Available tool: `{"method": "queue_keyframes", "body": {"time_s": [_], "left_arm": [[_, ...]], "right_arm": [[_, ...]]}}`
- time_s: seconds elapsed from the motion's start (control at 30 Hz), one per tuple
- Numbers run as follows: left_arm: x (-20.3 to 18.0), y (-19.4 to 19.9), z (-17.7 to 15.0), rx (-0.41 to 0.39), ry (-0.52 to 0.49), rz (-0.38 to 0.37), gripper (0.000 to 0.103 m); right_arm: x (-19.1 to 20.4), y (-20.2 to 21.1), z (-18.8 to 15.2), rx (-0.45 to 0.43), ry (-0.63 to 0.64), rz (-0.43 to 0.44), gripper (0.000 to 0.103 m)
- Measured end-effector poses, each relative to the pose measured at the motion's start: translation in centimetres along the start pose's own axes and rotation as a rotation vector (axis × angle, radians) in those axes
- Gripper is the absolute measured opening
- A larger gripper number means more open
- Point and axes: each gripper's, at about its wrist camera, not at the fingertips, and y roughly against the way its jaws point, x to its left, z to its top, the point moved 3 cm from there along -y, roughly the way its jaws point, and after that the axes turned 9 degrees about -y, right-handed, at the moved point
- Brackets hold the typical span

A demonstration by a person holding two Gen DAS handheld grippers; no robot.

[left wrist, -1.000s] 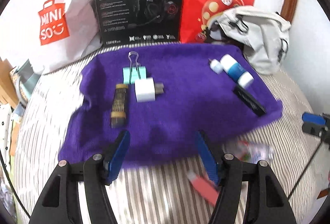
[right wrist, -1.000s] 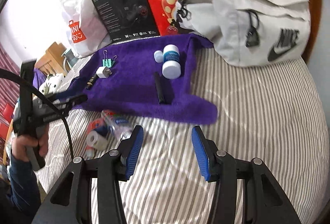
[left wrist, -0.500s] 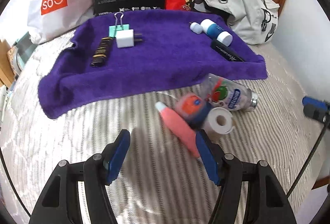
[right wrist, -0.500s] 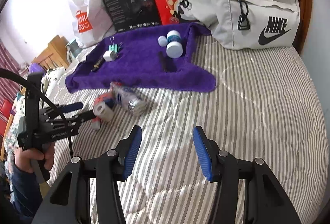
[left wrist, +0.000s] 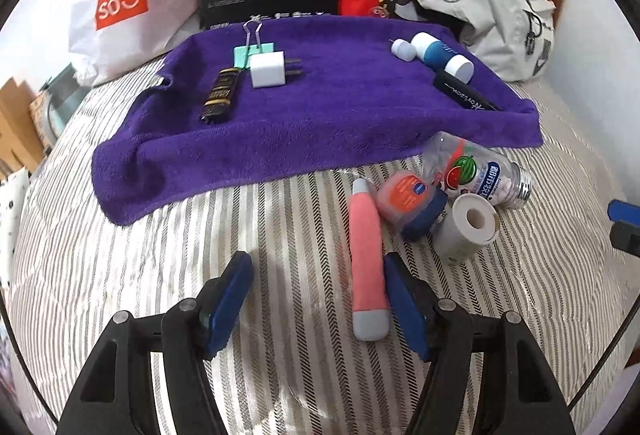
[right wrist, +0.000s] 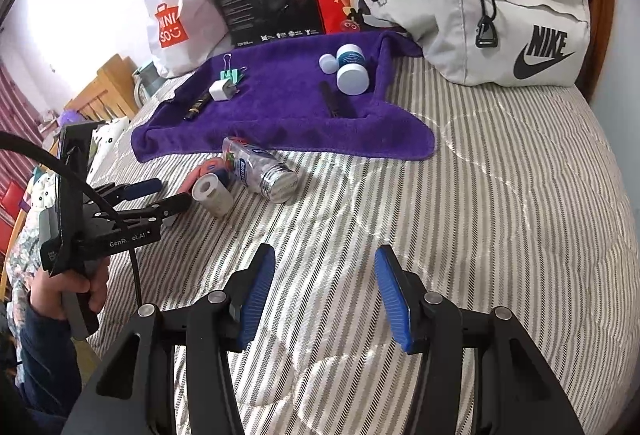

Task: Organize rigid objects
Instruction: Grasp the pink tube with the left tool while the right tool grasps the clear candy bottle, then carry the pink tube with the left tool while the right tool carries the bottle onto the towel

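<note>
While 4 items are waiting unsorted below the purple towel (left wrist: 320, 123), the wide-open left gripper (left wrist: 316, 299) is being lined up on the pink tube (left wrist: 366, 267), lower centre; a rightward shift is judged needed.

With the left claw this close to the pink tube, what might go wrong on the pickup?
1. The pink tube lies beside the left claw's right finger, not centred in the open gap, so closing may clip or push it.
2. The orange-lidded jar, tape roll and clear bottle crowd together just past the tube; a push forward may knock them.
3. The bottle lies on its side on the striped bedcover and may roll.
</note>
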Motion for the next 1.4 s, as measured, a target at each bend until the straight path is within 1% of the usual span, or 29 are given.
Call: {"method": "queue_keyframes", "body": {"time_s": [0.07,0.17,0.2,0.23,0.3,0.37,0.5,0.67,0.77,0.87,0.9,1.0,1.07,1.17,1.23,1.3,1.4], "left_arm": [[-0.4,-0.1,0.3,-0.011,-0.025,-0.006,0.065],[-1.0,-0.3,0.6,-0.034,-0.051,-0.029,0.054],[-1.2,-0.3,0.7,-0.038,-0.063,-0.033,0.050],[-1.4,-0.2,0.8,-0.047,-0.078,-0.050,0.040],[-1.7,-0.1,0.8,-0.059,-0.092,-0.079,0.028],[-1.8,-0.1,0.9,-0.062,-0.100,-0.089,0.018],[-1.1,0.1,0.5,-0.060,-0.083,-0.125,0.017],[0.0,0.6,-0.3,-0.049,-0.073,-0.131,0.017],[0.8,0.7,-0.6,-0.054,-0.046,-0.162,0.017],[1.1,0.6,-0.7,-0.061,-0.024,-0.186,0.017],[1.2,0.6,-0.7,-0.061,-0.021,-0.190,0.017],[1.1,0.6,-0.6,-0.058,-0.021,-0.192,0.018],[1.1,0.5,-0.6,-0.057,-0.028,-0.189,0.018],[1.1,0.5,-0.5,-0.057,-0.025,-0.190,0.018],[1.1,0.5,-0.6,-0.059,-0.029,-0.187,0.018],[1.1,0.5,-0.6,-0.059,-0.028,-0.185,0.018],[1.1,0.5,-0.6,-0.061,-0.030,-0.183,0.018]], "right_arm": [[0.2,-0.3,0.1,0.004,0.005,0.004,0.052],[0.6,-0.9,0.2,0.011,0.013,0.009,0.052],[0.9,-1.2,0.2,0.013,0.018,0.014,0.052],[1.2,-1.4,0.4,0.012,0.027,0.020,0.052],[1.7,-2.0,0.9,0.017,0.046,0.024,0.052],[2.5,-2.8,1.6,0.021,0.074,0.023,0.052],[4.0,-4.7,3.1,0.039,0.156,0.043,0.052],[5.3,-8.1,4.2,0.103,0.273,0.011,0.052],[6.1,-9.3,4.6,0.112,0.324,0.039,0.052],[6.8,-10.9,4.9,0.135,0.364,0.038,0.052],[7.1,-11.3,5.0,0.138,0.376,0.043,0.055],[7.9,-11.8,5.1,0.117,0.418,0.053,0.055],[8.1,-11.9,5.1,0.110,0.418,0.054,0.054],[7.7,-11.5,4.9,0.104,0.400,0.061,0.049],[6.9,-10.8,4.6,0.104,0.358,0.061,0.042],[5.7,-10.1,4.2,0.104,0.306,0.054,0.042],[3.7,-8.6,3.0,0.095,0.249,0.011,0.042]]}}
